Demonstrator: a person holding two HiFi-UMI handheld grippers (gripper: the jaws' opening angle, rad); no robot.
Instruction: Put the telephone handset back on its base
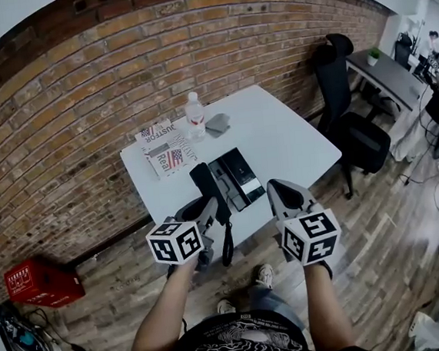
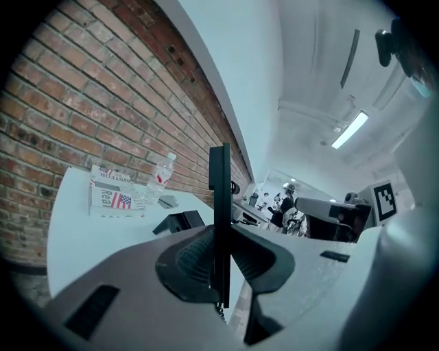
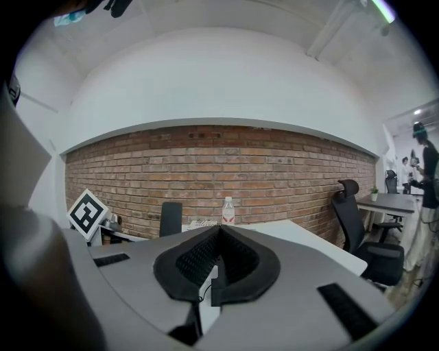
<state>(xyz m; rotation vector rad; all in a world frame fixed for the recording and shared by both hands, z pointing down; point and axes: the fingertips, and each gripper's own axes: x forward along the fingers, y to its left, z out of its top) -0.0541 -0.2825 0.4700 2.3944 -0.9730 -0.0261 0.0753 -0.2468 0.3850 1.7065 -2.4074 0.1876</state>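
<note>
Your left gripper (image 2: 221,260) has its jaws clamped on the telephone handset (image 2: 219,192). The handset is a thin black slab, seen edge-on and standing upright between the pads. Its coiled cord (image 1: 228,247) dangles past the table's near edge. In the head view the handset is just left of the black base (image 1: 237,178) on the white table (image 1: 294,144). Your right gripper (image 3: 218,253) has its jaws pressed together on nothing, near the table's front edge. Behind the base are a water bottle (image 1: 194,115) and stacked magazines (image 1: 163,149).
</note>
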